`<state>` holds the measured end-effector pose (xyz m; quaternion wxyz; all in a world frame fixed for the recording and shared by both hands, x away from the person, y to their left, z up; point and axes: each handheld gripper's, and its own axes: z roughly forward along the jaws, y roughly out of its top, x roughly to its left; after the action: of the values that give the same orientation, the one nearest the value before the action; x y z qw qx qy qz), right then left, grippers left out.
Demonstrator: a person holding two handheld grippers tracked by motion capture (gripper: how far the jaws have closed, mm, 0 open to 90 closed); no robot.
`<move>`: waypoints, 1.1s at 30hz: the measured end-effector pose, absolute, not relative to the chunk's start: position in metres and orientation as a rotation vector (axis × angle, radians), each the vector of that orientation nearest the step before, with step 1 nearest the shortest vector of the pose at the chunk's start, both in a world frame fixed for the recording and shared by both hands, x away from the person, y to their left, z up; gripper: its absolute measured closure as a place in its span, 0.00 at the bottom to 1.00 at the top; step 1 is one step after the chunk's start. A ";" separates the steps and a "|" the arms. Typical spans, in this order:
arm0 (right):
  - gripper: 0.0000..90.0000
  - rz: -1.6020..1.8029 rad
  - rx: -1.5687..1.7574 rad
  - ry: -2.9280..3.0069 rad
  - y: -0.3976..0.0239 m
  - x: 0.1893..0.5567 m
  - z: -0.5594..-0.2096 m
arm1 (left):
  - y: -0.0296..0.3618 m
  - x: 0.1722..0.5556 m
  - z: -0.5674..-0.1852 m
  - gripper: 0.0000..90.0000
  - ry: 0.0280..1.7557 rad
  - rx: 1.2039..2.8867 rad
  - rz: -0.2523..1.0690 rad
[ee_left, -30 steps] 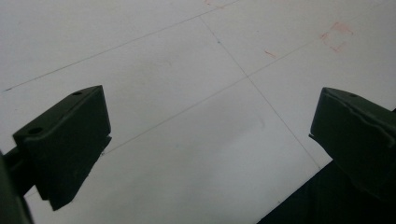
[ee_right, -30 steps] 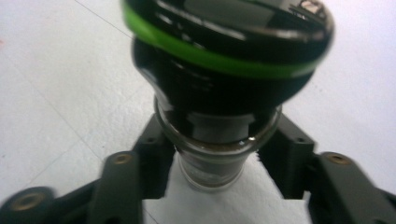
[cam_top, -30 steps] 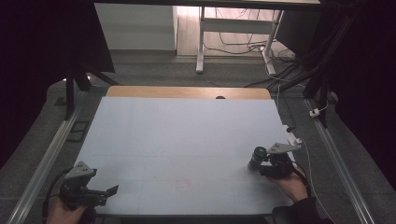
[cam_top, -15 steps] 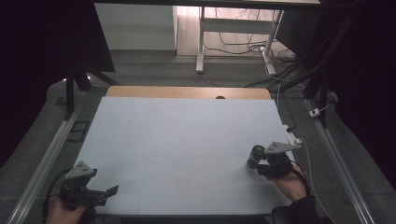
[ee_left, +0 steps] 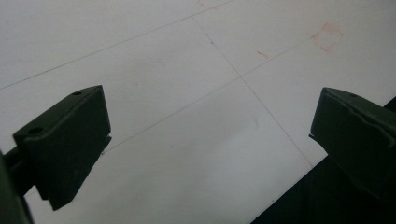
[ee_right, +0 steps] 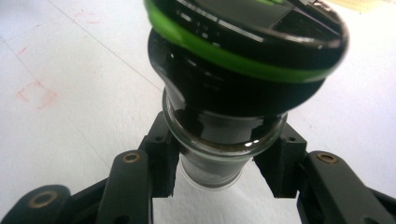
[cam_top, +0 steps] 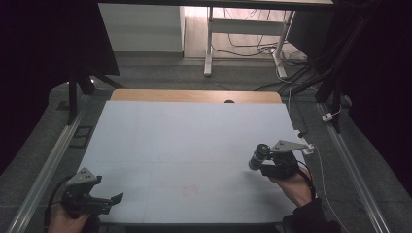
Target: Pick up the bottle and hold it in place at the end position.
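While your left gripper (cam_top: 108,203) idles spread at the near left, your right gripper (ee_right: 219,172) pinches the dark green-ringed bottle (ee_right: 233,84) at right.

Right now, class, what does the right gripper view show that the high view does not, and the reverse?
Right gripper view alone: the bottle up close, with a green ring round its black cap, a clear glass neck, and the jaws shut on that neck.

High view alone: the whole table, the left gripper open at its near left corner, and the floor with cables beyond.

Both: the right gripper holding the bottle over the white top, and faint red marks on it.
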<state>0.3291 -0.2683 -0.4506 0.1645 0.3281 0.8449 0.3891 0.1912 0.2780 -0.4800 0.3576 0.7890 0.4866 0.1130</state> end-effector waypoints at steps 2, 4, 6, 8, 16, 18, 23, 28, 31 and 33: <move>0.58 1.108 0.930 2.404 -0.263 0.331 -0.448 | 0.278 0.191 -0.480 0.00 1.253 2.038 0.291; 0.58 1.122 0.947 2.403 -0.259 0.334 -0.446 | 0.278 0.191 -0.480 0.00 1.252 2.038 0.290; 0.58 1.133 0.961 2.407 -0.254 0.338 -0.445 | 0.278 0.191 -0.480 0.00 1.252 2.038 0.288; 0.58 1.143 0.968 2.411 -0.249 0.341 -0.443 | 0.278 0.191 -0.480 0.00 1.252 2.037 0.288; 0.58 1.131 0.928 2.432 -0.225 0.352 -0.440 | 0.278 0.191 -0.480 0.00 1.249 2.038 0.286; 0.58 1.129 0.914 2.445 -0.219 0.355 -0.439 | 0.278 0.191 -0.480 0.00 1.248 2.038 0.287; 0.58 1.131 0.896 2.473 -0.206 0.360 -0.440 | 0.278 0.191 -0.480 0.00 1.247 2.039 0.285; 0.58 1.141 0.883 2.487 -0.193 0.366 -0.441 | 0.278 0.192 -0.480 0.00 1.249 2.039 0.283; 0.58 1.137 0.868 2.486 -0.185 0.370 -0.443 | 0.278 0.192 -0.480 0.00 1.249 2.039 0.284; 0.58 1.136 0.861 2.482 -0.180 0.372 -0.444 | 0.278 0.192 -0.480 0.00 1.247 2.043 0.286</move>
<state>0.3719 -0.1796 -0.4441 0.1390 0.2980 0.8587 0.3931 0.1916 0.2780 -0.4804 0.3575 0.7915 0.4832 0.1107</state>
